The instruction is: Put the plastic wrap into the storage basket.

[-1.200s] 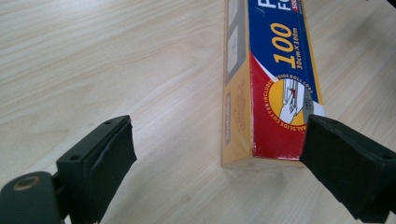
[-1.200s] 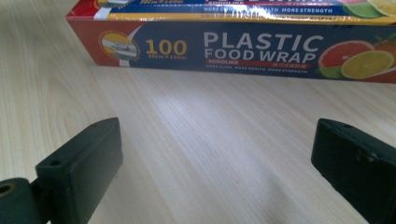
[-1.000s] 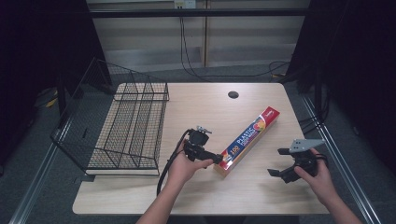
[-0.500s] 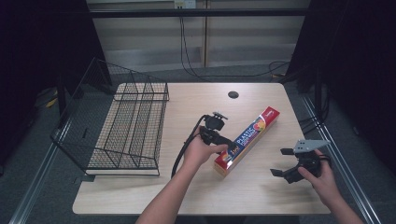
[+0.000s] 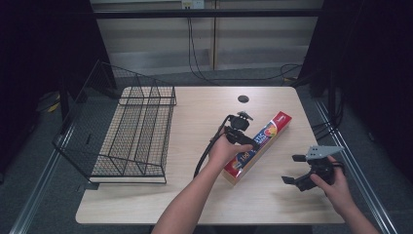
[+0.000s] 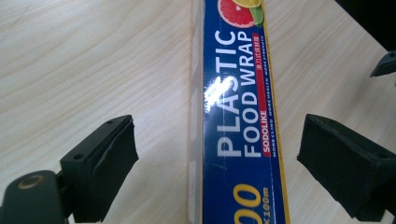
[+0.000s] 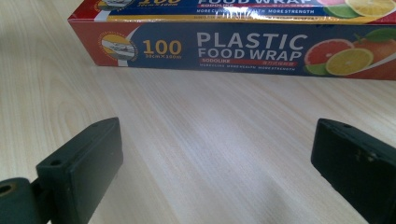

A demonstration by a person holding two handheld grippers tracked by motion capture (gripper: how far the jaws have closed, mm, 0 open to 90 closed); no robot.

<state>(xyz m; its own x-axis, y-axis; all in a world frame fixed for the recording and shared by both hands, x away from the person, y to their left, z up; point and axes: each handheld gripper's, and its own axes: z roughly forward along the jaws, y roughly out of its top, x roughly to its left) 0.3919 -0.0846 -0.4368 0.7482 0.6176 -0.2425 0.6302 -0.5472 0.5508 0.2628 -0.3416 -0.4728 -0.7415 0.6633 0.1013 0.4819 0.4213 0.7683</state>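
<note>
From above, my left gripper [image 5: 242,127] hovers over the plastic wrap box [image 5: 258,147] lying diagonally mid-table. Left gripper view: jaws wide, straddling the box — I'd centre, lower, then close. Right gripper view: right gripper [image 7: 212,172] wide, empty, box [image 7: 243,44] beyond.

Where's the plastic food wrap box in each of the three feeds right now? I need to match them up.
High view: plastic food wrap box lies diagonally at table centre-right, under the left gripper.
Left gripper view: the box runs up the middle, between the open jaws.
Right gripper view: it lies across the top, side face toward the camera, beyond the open jaws.
Shared landmark: the white "PLASTIC FOOD WRAP" lettering and citrus picture on the box.
</note>
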